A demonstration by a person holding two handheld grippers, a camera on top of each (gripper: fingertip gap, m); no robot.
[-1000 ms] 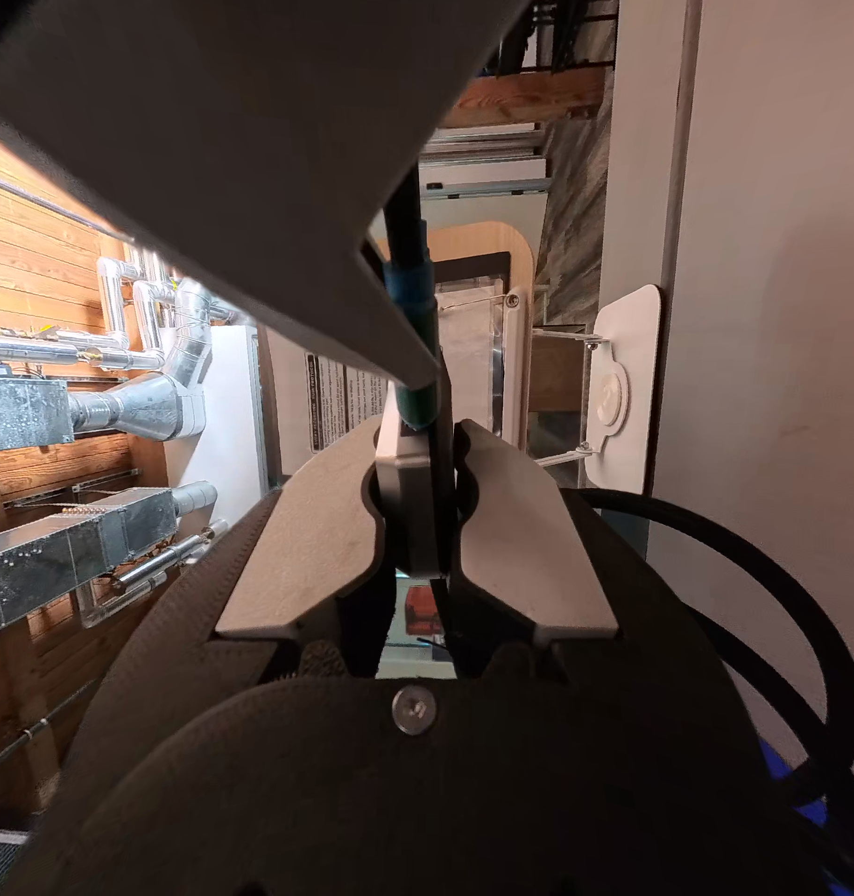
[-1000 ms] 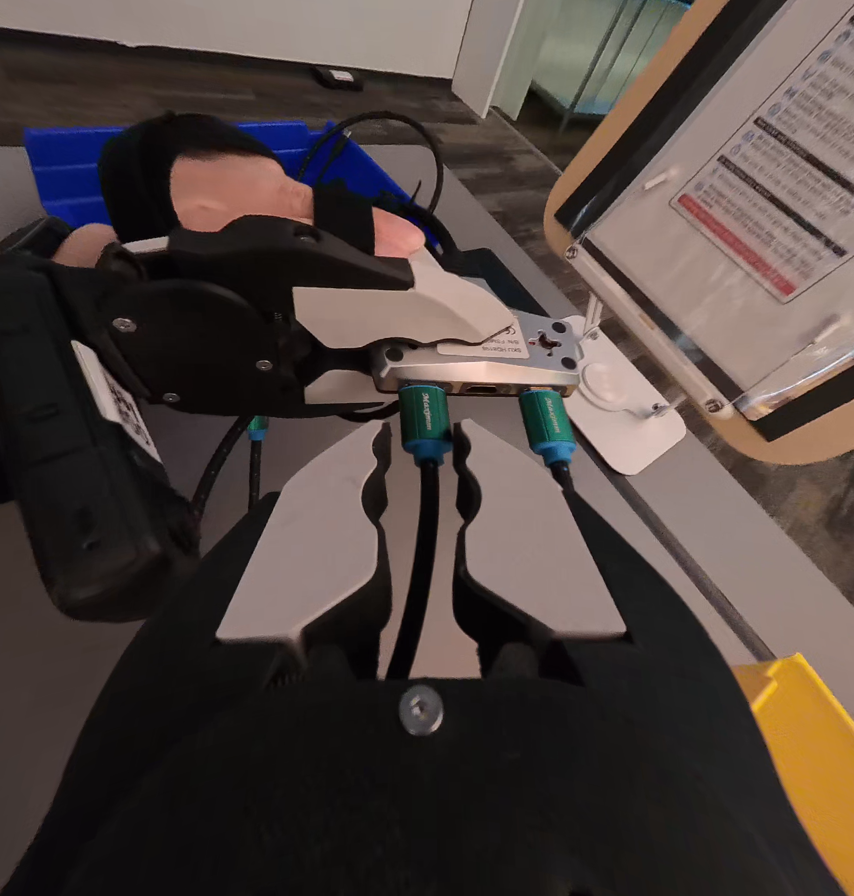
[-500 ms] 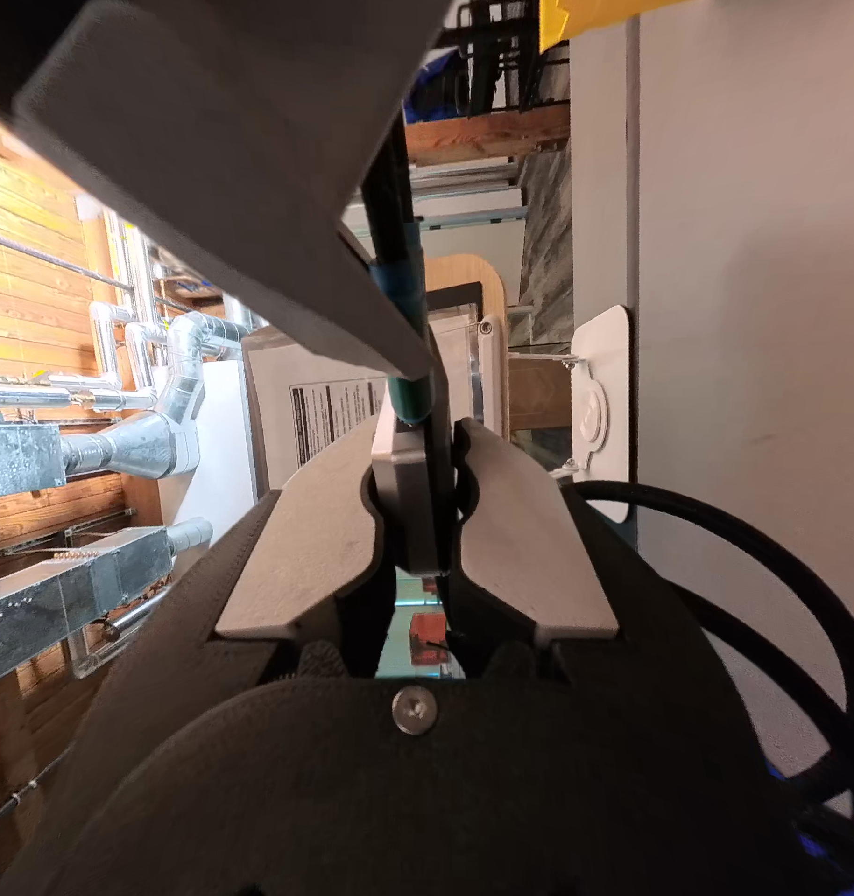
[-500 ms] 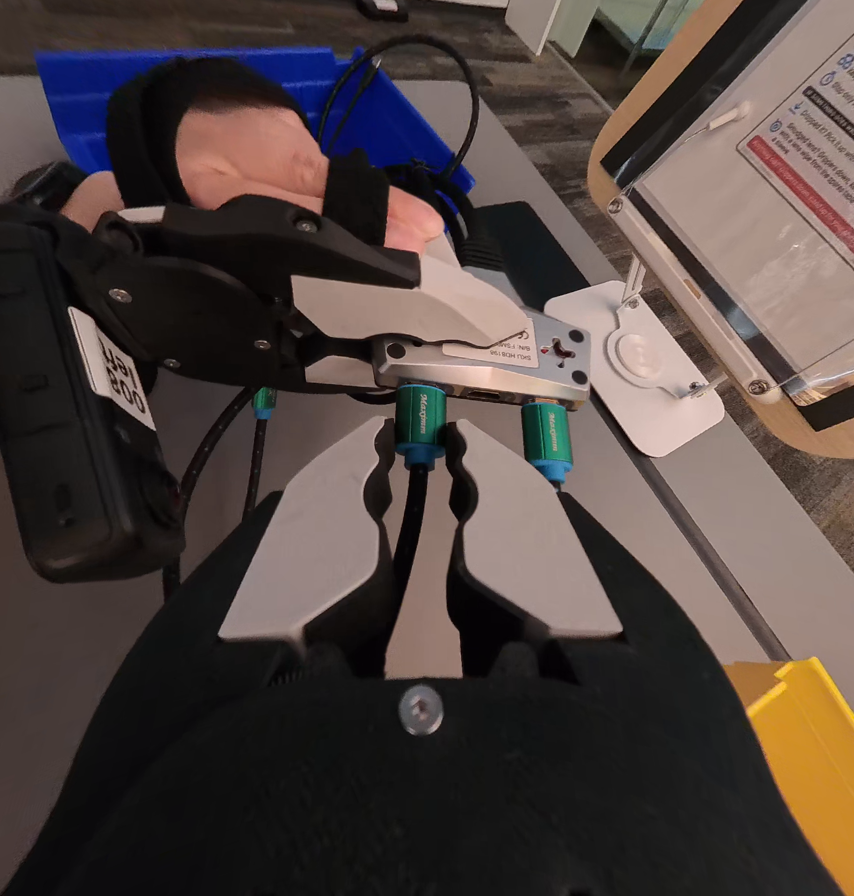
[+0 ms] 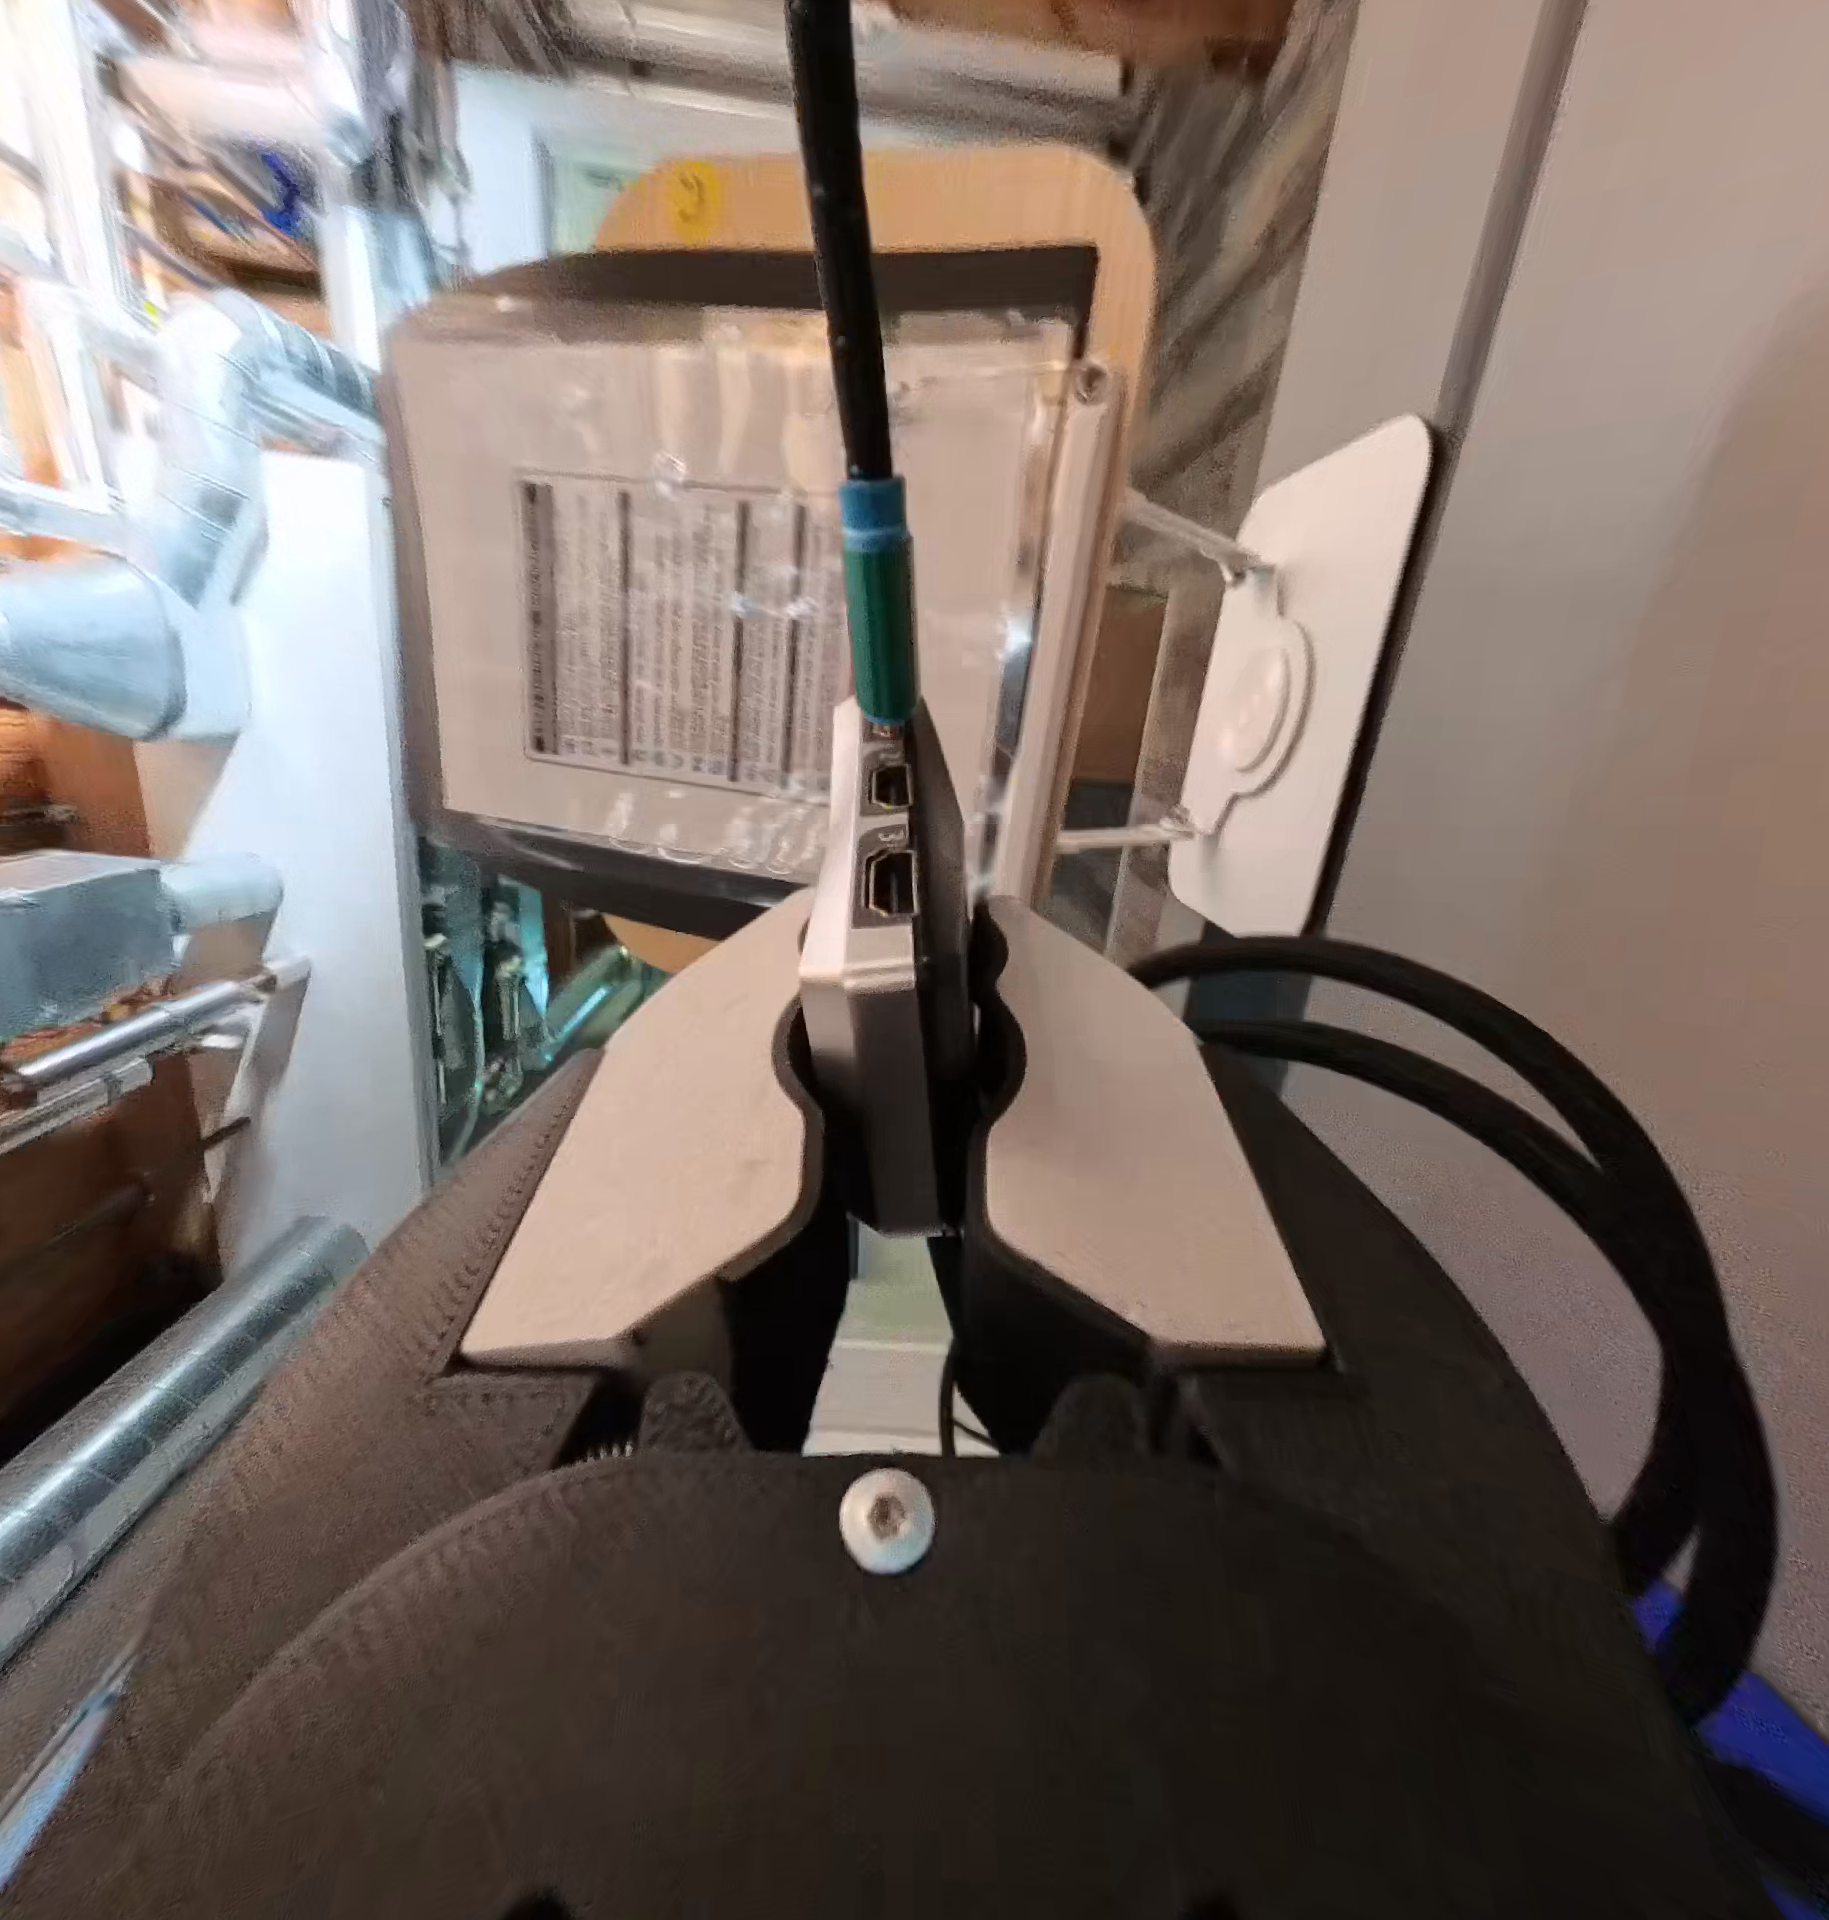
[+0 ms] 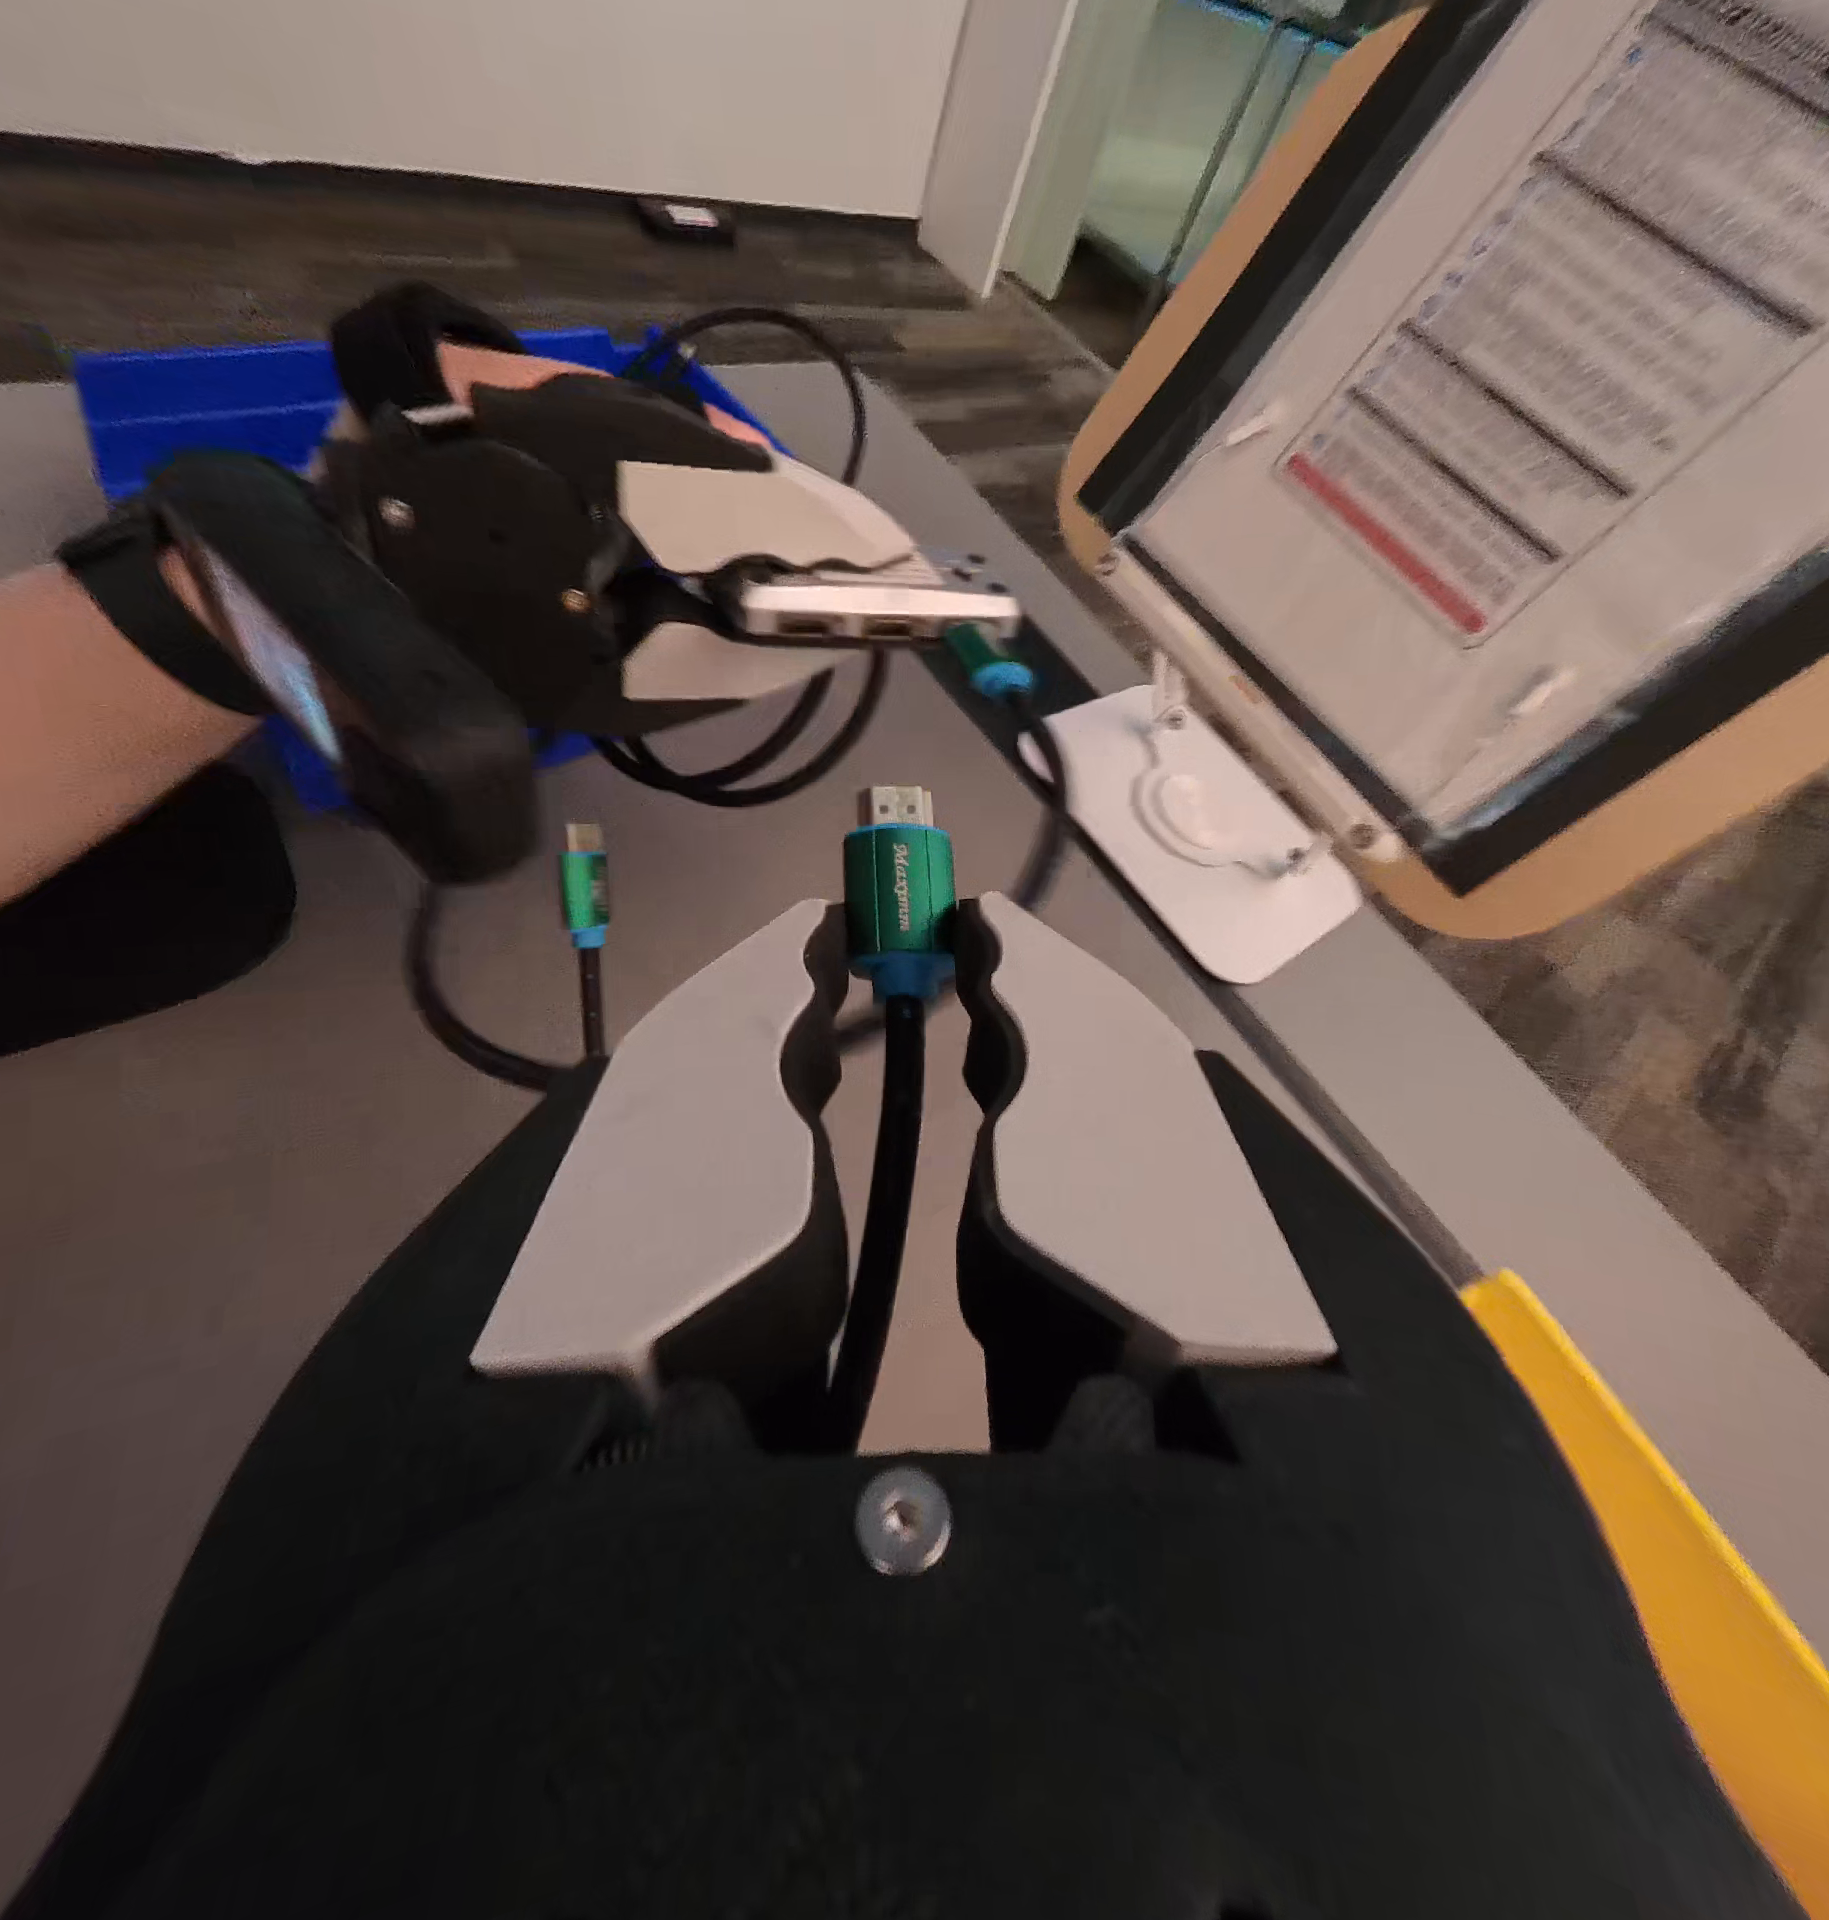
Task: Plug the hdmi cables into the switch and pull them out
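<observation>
Right wrist view alone shows the right gripper (image 6: pixel 894 914) clamping a freed HDMI plug (image 6: pixel 897 886) well clear of the switch (image 6: pixel 879 608), itself pinched in the left gripper (image 5: pixel 894 997).

Brushed-metal switch (image 6: pixel 879 608) — glossy green metallic plug (image 6: pixel 897 902), matt braided cable (image 6: pixel 884 1143).

silver switch (image 6: pixel 879 608), green-blue hdmi plug (image 6: pixel 897 902), blue bin (image 6: pixel 203 416), yellow bin (image 6: pixel 1668 1579)

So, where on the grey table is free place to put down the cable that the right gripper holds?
Bare grey table lies near left, below the loose green plug. Another strip runs between the white stand base and the yellow bin. It is crowded ahead: black cable loops, the blue bin, and the left gripper holding the switch.
</observation>
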